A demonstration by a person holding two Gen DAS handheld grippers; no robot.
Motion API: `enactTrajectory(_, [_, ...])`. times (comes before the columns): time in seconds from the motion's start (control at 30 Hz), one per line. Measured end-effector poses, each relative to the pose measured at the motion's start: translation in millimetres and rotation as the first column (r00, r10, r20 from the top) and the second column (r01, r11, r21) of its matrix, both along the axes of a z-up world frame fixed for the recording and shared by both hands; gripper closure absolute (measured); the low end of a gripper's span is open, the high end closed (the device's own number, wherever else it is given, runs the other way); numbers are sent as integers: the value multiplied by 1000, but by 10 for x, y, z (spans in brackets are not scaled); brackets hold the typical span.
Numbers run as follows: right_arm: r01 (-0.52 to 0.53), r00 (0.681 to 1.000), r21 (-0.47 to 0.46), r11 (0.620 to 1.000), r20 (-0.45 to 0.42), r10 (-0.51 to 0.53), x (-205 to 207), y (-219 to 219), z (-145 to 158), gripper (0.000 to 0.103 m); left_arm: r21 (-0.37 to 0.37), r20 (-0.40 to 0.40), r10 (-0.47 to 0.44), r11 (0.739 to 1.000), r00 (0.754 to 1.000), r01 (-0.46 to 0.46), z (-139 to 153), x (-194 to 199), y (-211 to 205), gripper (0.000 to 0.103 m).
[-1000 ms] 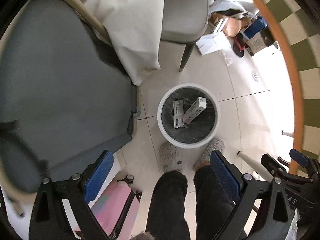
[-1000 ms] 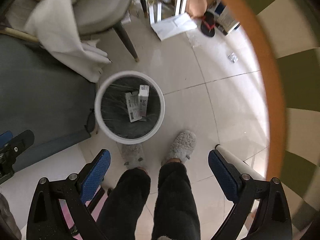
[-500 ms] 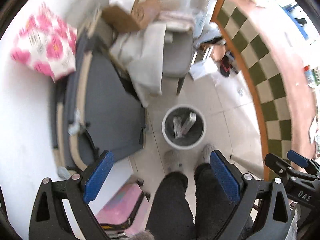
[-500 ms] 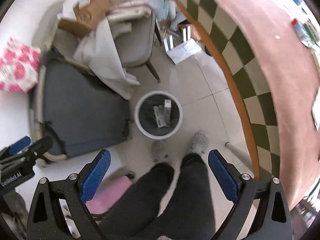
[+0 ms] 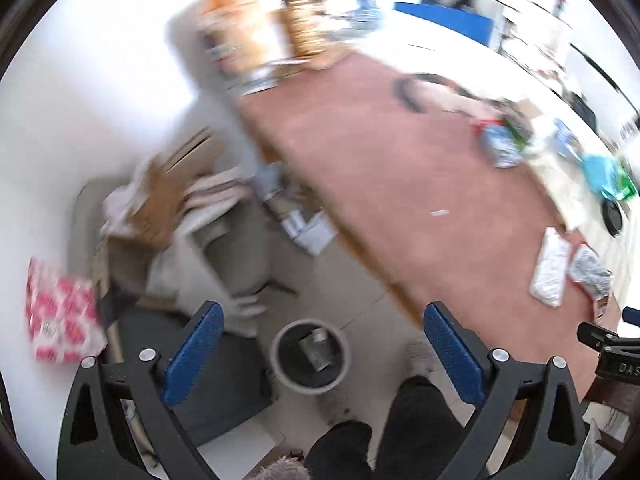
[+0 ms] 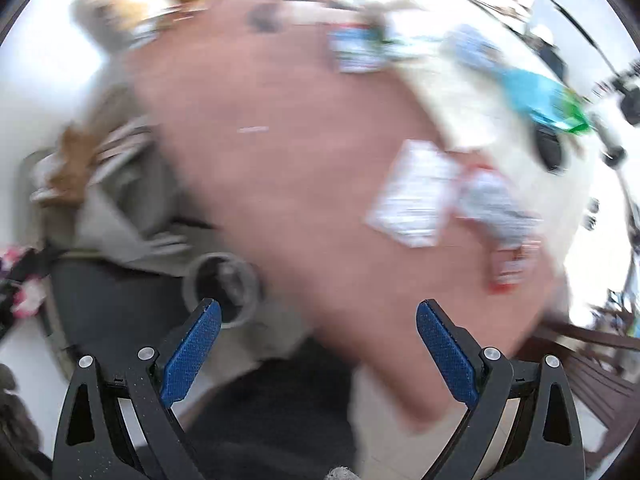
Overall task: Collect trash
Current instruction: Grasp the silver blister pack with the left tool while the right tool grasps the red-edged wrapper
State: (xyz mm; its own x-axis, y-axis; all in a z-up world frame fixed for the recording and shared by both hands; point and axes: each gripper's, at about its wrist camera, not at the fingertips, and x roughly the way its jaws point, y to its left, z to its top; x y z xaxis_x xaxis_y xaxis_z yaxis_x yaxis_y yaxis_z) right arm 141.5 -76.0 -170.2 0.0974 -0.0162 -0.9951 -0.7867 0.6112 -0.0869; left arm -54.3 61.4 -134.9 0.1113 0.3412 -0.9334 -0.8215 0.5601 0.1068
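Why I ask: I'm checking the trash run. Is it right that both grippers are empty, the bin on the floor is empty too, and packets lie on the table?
Not quite: the bin is not empty; the left wrist view shows boxes inside it. Both grippers, left gripper and right gripper, are empty, and packets lie on the table.

The bin stands on the floor beside the table, apparently holding boxes.
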Motion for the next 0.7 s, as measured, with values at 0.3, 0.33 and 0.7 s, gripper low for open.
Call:
enactTrajectory(0.3, [-89,996,-234,968,4,92,1577,-440,-1029,4,-189,-154,-253,956,955,223,-943,1932,-585,1])
enactTrajectory(0.33, [-130,991,-232,964,-4,132,1602,-416,-1116,4,-200,-160,-268,951,950,234,-1009,2003,-625,1])
enactTrajectory(0.7, [375,917,-28,927,-132,-375,2412,-1135,-1140,48,-293,-116,-343,908,932,298,-1224,2509,-780,1])
